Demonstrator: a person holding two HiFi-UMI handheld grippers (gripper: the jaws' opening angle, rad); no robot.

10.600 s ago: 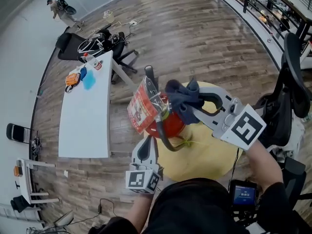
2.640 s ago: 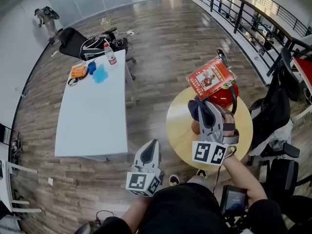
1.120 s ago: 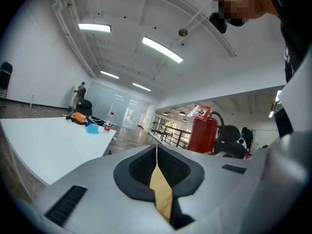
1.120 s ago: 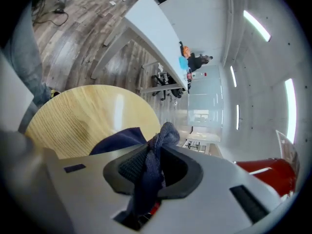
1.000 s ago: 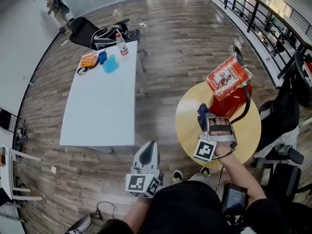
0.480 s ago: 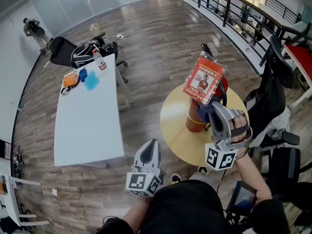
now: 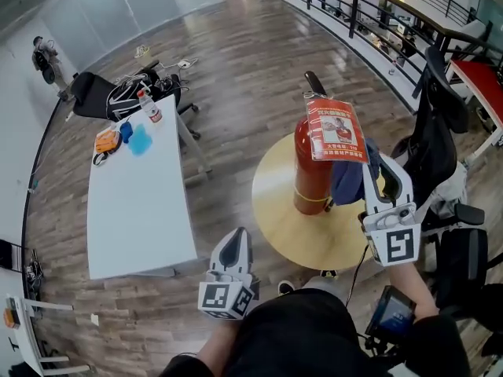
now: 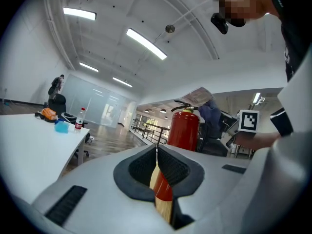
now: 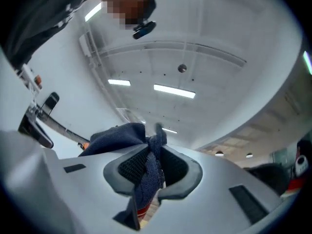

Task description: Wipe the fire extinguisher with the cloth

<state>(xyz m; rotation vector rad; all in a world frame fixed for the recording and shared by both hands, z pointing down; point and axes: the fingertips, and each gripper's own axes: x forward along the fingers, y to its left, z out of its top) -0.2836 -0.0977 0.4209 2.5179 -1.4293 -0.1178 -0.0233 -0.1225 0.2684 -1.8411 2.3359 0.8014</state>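
A red fire extinguisher (image 7: 311, 173) stands upright on a round yellow table (image 7: 292, 232), with a printed tag (image 7: 335, 129) hanging at its top. My right gripper (image 7: 369, 157) is at the cylinder's right side, shut on a dark blue cloth (image 7: 346, 181) that rests against the extinguisher. The right gripper view shows the cloth (image 9: 147, 165) pinched between the jaws of the right gripper (image 9: 155, 131). My left gripper (image 7: 233, 247) hangs low, left of the table, shut on nothing. From the left gripper (image 8: 156, 148) I see the extinguisher (image 8: 184, 128) ahead, and the cloth (image 8: 210, 116).
A long white table (image 7: 134, 203) at the left carries a bottle (image 7: 147, 105) and small blue and orange items. Office chairs (image 7: 437, 136) crowd the right side, and a railing (image 7: 354, 6) runs behind. A person (image 7: 43, 56) stands far off at the left.
The extinguisher went from tilted to upright on the round table. My right gripper carried the cloth from the front to the cylinder's right side. The left gripper stayed low.
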